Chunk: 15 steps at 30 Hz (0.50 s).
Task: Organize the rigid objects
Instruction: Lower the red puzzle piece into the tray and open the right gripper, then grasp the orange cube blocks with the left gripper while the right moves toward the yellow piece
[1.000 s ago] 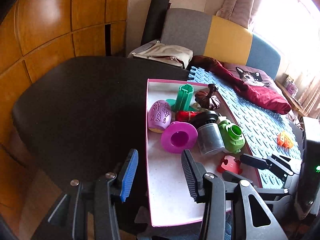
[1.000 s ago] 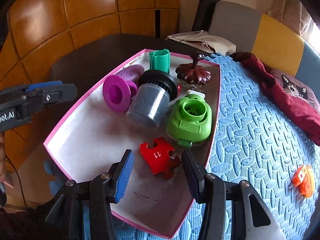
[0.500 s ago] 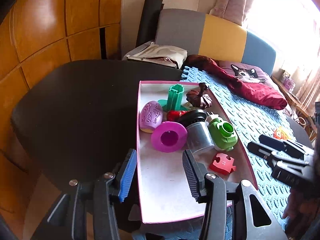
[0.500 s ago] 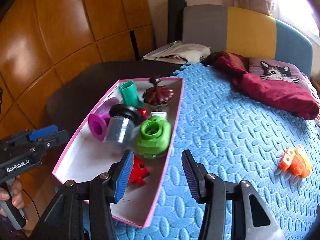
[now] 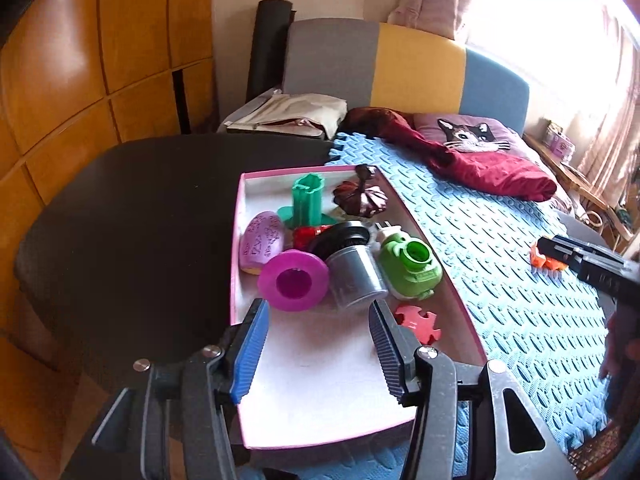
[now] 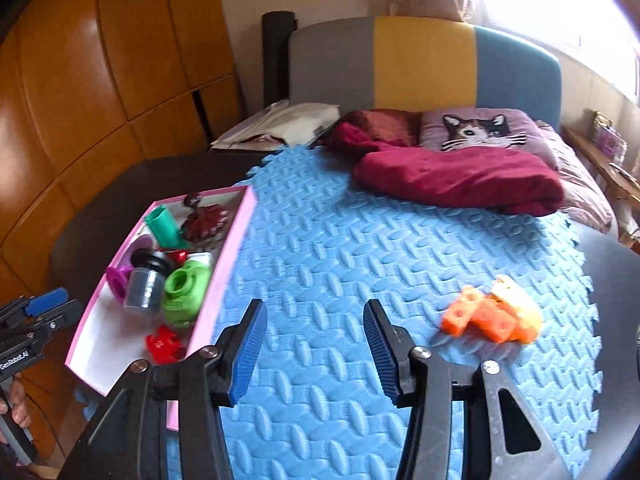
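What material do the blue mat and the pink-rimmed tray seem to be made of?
Blue mat: probably soft foam, matte, with a pressed leaf-like pattern and jigsaw edges. Pink-rimmed tray: likely cardboard, thin straight walls, flat white matte floor; stiff plastic cannot be excluded.

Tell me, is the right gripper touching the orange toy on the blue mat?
Apart. The right wrist view shows bare blue mat between the open right gripper and the orange toy.

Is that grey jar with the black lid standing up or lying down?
Lying down. The grey jar rests on its side in the pink-rimmed tray, black lid pointing toward the far end, base toward the camera.
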{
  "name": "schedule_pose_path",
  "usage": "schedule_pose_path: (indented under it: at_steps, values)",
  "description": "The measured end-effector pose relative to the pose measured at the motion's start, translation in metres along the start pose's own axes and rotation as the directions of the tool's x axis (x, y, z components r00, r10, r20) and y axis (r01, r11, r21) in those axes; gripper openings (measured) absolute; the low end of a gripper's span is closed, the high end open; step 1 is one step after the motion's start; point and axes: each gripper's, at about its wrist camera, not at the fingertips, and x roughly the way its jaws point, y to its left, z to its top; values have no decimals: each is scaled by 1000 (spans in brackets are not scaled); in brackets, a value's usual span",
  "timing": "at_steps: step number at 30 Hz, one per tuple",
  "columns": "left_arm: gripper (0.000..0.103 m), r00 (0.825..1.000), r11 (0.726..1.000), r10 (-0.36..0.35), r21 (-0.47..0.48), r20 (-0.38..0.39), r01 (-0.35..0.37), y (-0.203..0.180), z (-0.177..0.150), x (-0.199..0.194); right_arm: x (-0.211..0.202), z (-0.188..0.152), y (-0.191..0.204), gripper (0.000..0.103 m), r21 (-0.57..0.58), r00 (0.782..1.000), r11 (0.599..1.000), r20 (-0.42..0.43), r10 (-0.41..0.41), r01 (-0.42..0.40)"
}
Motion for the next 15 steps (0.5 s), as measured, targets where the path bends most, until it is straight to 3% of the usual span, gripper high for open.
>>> schedule_pose_path:
  at_steps: [9, 15]
  values:
    - [56, 999, 997, -32, 71, -13, 33, -29, 7, 4, -24, 7, -73, 51, 77, 989, 988, 43, -141, 137]
    - [56, 999, 992, -45, 120, -26, 48, -50, 11, 9, -30, -5, -135, 51, 212, 969, 951, 51, -241, 226]
